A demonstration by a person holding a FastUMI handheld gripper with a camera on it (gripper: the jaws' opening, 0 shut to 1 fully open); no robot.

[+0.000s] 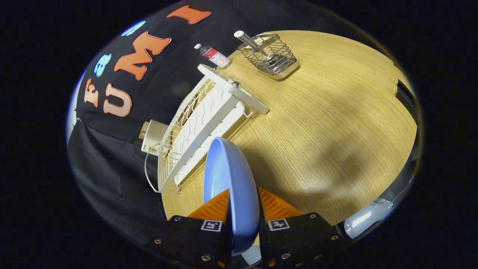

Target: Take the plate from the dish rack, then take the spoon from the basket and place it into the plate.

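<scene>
Clamped between the orange ribbed fingers (pixel 216 204) of the black hand-held gripper (pixel 243 209) stands a pale blue round plate (pixel 228 179), edge-on and upright, both pads pressing on its faces, the tongs narrowed to just the plate's thickness. It hangs above the light wooden tabletop (pixel 328 123), its rim reaching ahead of the fingertips. Just beyond it, lying along the table's edge by the black cloth wall, sits the white wire dish rack (pixel 198 127) (its slots look empty from here). A small white box with a cable (pixel 153 136) rests beside the rack. Further on, well apart from the plate, the silver wire basket on a wooden base (pixel 270 56) holds the spoon (pixel 249 41), its pale handle tilting up and out. Near the basket lies a clear plastic bottle with a red label (pixel 213 55).
</scene>
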